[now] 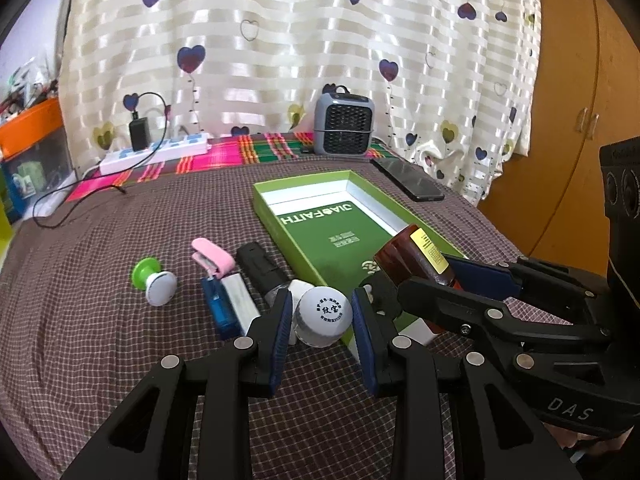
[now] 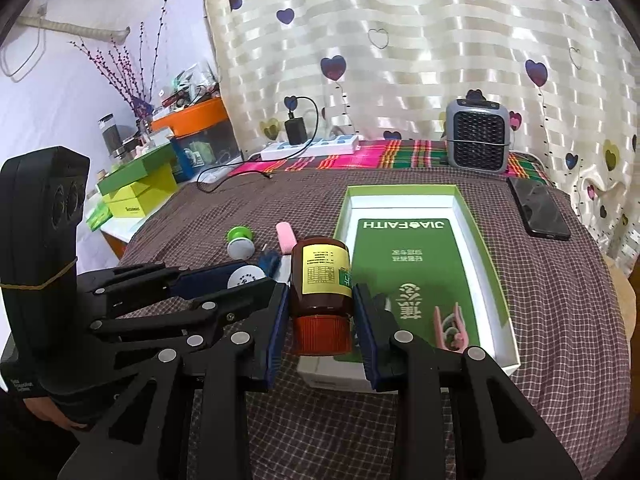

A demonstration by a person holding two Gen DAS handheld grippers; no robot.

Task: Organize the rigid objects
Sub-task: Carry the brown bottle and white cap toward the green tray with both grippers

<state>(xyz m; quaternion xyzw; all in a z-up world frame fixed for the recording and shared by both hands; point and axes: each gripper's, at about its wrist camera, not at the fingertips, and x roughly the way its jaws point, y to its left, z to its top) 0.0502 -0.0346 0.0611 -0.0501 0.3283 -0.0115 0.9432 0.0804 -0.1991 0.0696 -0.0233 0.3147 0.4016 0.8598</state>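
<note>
My left gripper (image 1: 322,318) is shut on a white round-topped stamp (image 1: 323,316) just left of the green box's near corner. My right gripper (image 2: 321,320) is shut on a brown pill bottle (image 2: 321,280) with a yellow label and red cap, held over the near left edge of the open green box (image 2: 486,256); the bottle also shows in the left wrist view (image 1: 416,260). A pink clip (image 2: 450,326) lies inside the box. On the checked cloth lie a green-and-white stamp (image 1: 154,282), a pink item (image 1: 212,260), a blue-and-white item (image 1: 230,308) and a black item (image 1: 260,268).
A black phone (image 2: 538,208) lies right of the box. A grey mini heater (image 2: 478,140) and a white power strip (image 2: 312,146) with a charger and cable stand at the back by the curtain. Green boxes and clutter (image 2: 136,188) sit on a side table at left.
</note>
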